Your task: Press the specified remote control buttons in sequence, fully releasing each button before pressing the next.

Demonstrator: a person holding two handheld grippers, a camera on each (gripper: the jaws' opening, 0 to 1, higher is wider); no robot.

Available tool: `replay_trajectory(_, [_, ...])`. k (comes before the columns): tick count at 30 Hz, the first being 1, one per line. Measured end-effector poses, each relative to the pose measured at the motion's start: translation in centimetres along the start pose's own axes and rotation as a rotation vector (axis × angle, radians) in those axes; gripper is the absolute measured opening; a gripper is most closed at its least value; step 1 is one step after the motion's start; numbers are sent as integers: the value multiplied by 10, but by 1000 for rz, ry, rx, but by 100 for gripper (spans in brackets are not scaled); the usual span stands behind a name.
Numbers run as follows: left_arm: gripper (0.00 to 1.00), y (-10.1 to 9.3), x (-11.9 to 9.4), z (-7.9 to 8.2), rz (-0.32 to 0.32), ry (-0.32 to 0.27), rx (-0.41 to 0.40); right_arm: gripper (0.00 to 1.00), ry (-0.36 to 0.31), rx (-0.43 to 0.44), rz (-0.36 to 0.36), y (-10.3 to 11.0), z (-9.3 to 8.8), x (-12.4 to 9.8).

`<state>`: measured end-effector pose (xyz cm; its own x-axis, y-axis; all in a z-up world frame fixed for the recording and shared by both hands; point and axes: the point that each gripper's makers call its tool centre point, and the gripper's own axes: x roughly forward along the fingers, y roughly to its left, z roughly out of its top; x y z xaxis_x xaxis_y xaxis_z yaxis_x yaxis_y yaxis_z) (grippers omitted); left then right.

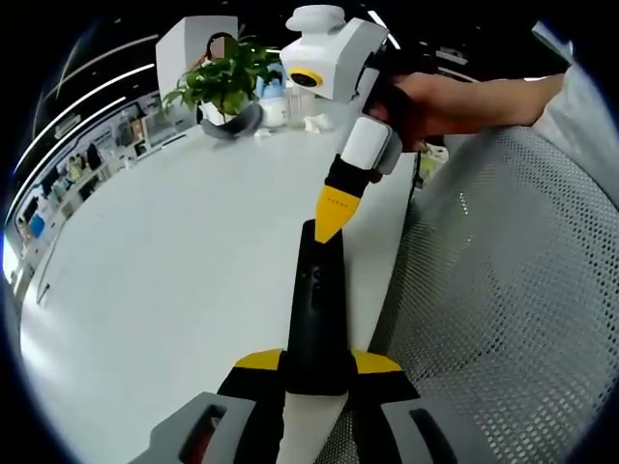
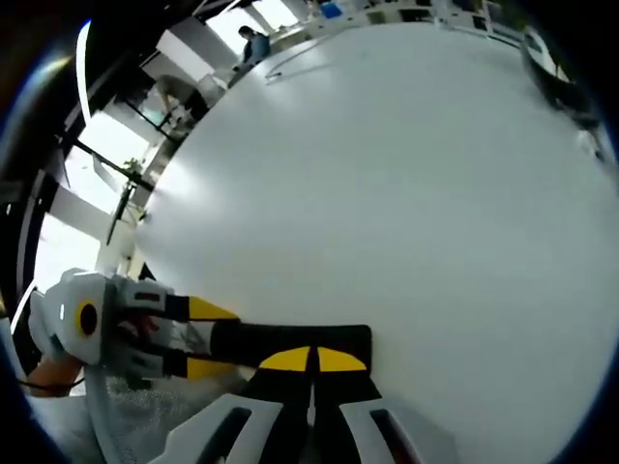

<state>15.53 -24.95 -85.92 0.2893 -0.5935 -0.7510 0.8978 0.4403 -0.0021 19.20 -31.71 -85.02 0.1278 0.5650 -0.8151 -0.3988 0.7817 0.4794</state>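
Note:
A slim black remote control point(image 1: 314, 290) lies lengthwise near the edge of the white table point(image 1: 164, 280), with my left gripper point(image 1: 316, 363) shut on its near end. My right gripper point(image 1: 332, 218), held by a hand point(image 1: 445, 101), comes down from the upper right. Its yellow tips are closed together and touch the remote's far end. In the right gripper view the remote point(image 2: 280, 340) lies crosswise just past my right gripper point(image 2: 311, 360). The left gripper point(image 2: 208, 338) clamps the remote from the left. The pressed button is hidden under the tips.
A potted green plant point(image 1: 227, 82) and some bottles point(image 1: 276, 97) stand at the table's far end. A grey mesh chair point(image 1: 503, 290) sits close beside the table edge. A person point(image 2: 253, 43) stands far off past the table point(image 2: 387, 174).

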Motion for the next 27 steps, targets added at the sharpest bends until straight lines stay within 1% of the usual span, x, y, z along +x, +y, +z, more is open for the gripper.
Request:
replay_trajectory(12, [24, 0, 1, 0, -1, -3, -1, 0, 4, 39, 14, 0, 0, -1])
replay_trajectory(27, [24, 0, 1, 1, -1, -4, 1, 0, 5, 30, 11, 1, 0, -1])
